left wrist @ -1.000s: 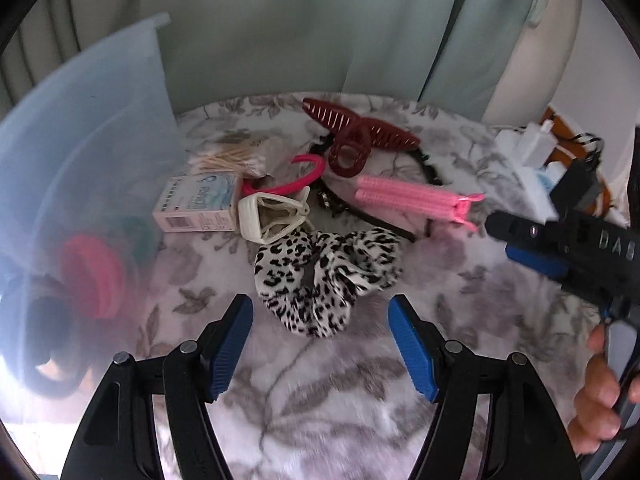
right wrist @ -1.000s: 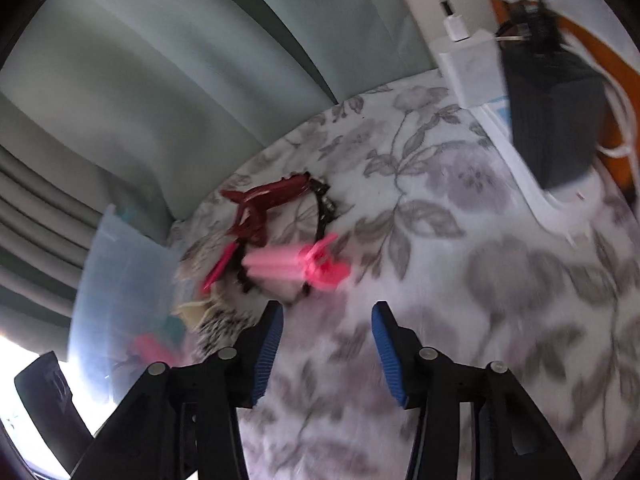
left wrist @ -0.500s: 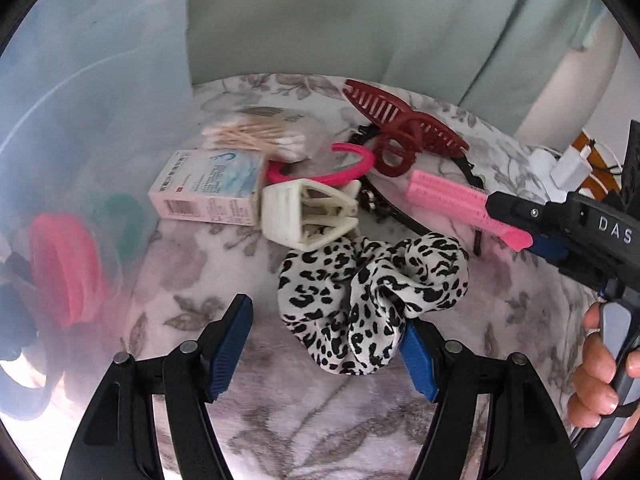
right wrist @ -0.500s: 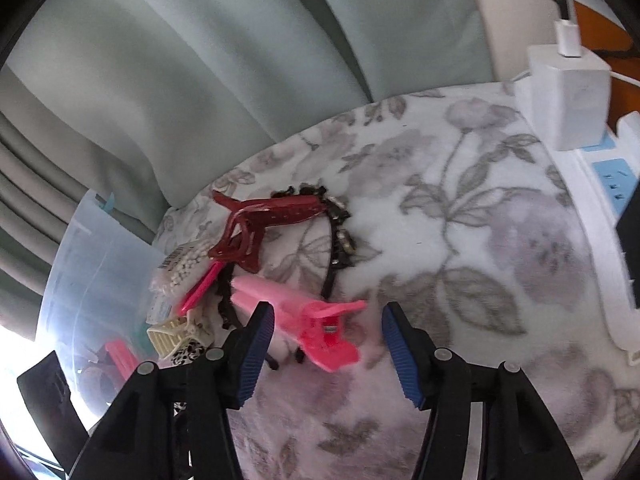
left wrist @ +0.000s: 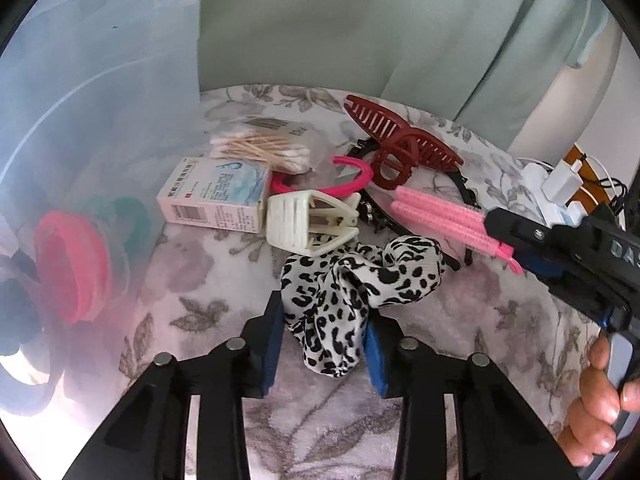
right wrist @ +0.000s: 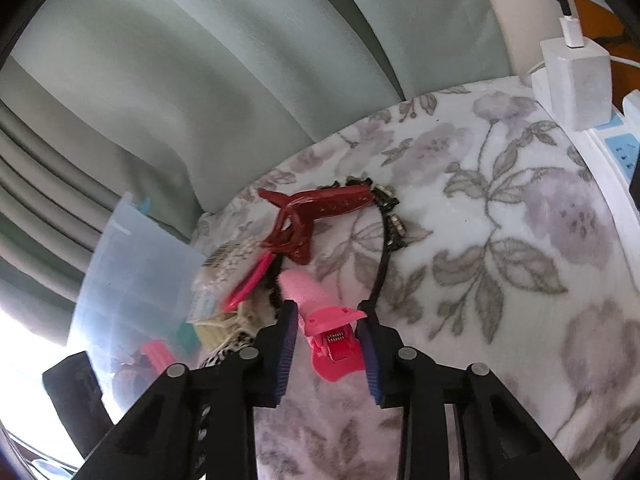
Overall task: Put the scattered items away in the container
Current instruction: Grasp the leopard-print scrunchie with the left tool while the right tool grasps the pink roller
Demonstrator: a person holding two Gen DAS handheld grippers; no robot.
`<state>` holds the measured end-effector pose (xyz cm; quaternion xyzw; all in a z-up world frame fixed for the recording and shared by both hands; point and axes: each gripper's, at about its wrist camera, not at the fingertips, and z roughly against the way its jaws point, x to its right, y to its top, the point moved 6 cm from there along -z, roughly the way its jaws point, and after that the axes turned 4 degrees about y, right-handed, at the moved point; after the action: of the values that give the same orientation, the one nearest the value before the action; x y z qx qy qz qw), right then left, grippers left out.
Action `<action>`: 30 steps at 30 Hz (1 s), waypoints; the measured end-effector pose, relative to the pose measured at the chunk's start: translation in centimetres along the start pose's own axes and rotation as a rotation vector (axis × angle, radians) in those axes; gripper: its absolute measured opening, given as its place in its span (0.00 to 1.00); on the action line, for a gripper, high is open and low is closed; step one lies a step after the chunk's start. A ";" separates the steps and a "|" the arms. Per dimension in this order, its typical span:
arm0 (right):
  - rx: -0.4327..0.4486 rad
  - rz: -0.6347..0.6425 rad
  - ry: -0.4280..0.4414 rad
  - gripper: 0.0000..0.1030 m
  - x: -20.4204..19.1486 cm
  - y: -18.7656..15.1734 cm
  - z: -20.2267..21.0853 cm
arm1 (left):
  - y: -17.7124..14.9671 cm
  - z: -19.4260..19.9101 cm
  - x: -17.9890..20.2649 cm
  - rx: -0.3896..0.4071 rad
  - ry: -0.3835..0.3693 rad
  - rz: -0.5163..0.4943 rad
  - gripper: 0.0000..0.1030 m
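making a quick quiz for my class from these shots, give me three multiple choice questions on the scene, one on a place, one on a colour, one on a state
1. Where does the cream hair clip lie?
A. inside the clear bin
B. right beside the small box
C. on top of the charger

2. What colour is the big claw clip at the far side of the pile?
A. dark red
B. yellow
C. blue

3. What is between the fingers of the left gripper?
A. nothing
B. the cotton swabs
C. the leopard scrunchie

Answers:
1 B, the clip sits against the end of the box on the floral cloth.
2 A, its toothed halves are dark red in both views.
3 C, the spotted fabric is bunched between the two blue pads as the fingers close on it.
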<state>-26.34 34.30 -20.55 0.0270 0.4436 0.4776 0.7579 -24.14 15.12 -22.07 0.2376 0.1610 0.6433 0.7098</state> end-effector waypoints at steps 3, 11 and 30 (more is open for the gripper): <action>0.013 -0.024 0.015 0.28 0.0 -0.5 1.1 | -0.1 0.6 0.0 0.001 -0.002 0.005 0.31; 0.046 -0.084 0.036 0.28 0.0 -1.9 4.7 | -0.3 2.8 0.7 0.005 -0.067 0.029 0.27; 0.204 0.001 0.104 0.28 -7.6 -4.4 17.0 | 0.7 17.4 2.6 0.227 -0.254 -0.054 0.27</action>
<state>-12.53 32.73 -7.32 0.0796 0.5285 0.4311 0.7270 -15.12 15.50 -6.99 0.3912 0.1482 0.5663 0.7101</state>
